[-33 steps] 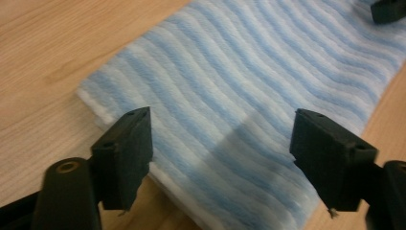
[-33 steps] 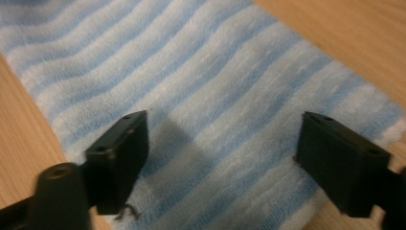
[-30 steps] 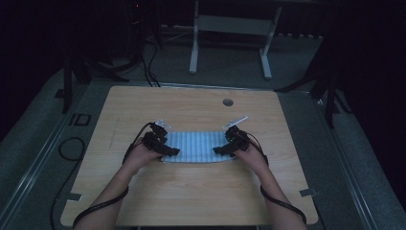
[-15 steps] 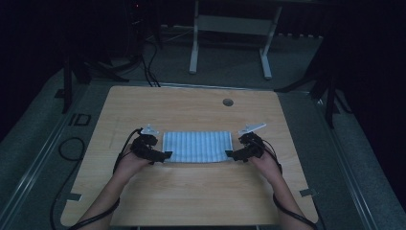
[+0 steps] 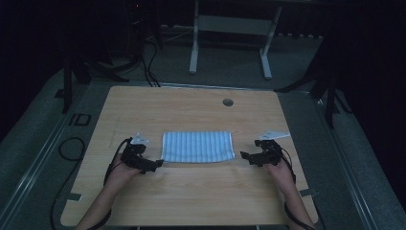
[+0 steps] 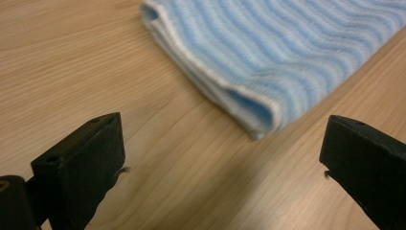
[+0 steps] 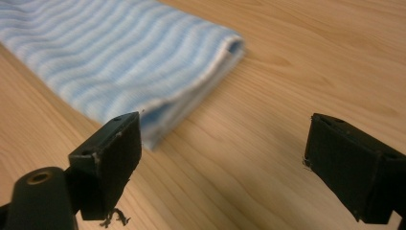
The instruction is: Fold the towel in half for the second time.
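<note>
Both hands have drawn outward since the earlier frames, off the folded blue-and-white striped cloth [image 5: 198, 146], which now lies flat and alone at the middle of the pale wooden worktop [image 5: 191, 201]. Left hand-held gripper [image 5: 154, 165] sits just off the cloth's near left corner, its jaws apart and having just been opening, with bare wood between them. Right hand-held gripper [image 5: 245, 156] rests a little clear of the cloth's right edge, jaws likewise apart and holding nothing. In the left gripper view the cloth [image 6: 268, 57] shows its stacked folded layers at the corner.

A round dark grommet hole [image 5: 228, 102] sits near the worktop's far edge. Beyond it stands a grey metal frame [image 5: 230, 43] on the floor, beside black cables [image 5: 148, 62]. White letters "ID" [image 5: 79, 120] mark the floor to the left. Surroundings are too dark to make out.
</note>
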The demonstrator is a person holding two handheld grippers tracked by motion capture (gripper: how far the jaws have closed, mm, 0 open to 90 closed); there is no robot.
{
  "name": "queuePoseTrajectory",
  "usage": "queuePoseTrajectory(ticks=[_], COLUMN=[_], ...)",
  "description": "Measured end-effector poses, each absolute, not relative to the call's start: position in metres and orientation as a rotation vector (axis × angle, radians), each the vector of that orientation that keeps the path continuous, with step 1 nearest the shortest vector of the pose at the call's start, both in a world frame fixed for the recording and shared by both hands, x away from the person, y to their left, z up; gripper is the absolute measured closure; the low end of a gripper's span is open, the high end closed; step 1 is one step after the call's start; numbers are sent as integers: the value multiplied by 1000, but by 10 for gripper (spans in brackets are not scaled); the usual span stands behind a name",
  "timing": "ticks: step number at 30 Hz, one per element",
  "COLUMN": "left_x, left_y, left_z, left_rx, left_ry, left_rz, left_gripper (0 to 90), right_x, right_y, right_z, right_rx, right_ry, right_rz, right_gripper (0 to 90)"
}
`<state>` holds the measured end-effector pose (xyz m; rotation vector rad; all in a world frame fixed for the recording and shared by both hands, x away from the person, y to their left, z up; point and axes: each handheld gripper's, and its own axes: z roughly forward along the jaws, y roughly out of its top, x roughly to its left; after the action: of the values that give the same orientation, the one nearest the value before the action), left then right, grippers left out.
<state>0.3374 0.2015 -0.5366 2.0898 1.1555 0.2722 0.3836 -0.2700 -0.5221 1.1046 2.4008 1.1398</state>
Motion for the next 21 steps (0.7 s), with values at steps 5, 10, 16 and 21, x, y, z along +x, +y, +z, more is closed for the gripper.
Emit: queuePoseTrajectory(ticks=[5,10,16,21], left_x=[330,327,323,320], left_y=[218,228,242,244], left_z=[-542,-545,-549,-555], left_rx=[2028,2009,1977,1987], left_ry=[1195,1216,1259,1265], left_rz=[307,334,327,361], left_gripper=[15,15,15,15], right_x=[376,373,366,361], right_y=[-293,-306,-320,-332], right_z=[-532,-535,-541,-546], right_rx=[1166,1196,1231,1249], right_ry=[2373,2353,2319,2272], right_rz=[1131,1127,1096,1073], right_gripper=[119,120,119,119])
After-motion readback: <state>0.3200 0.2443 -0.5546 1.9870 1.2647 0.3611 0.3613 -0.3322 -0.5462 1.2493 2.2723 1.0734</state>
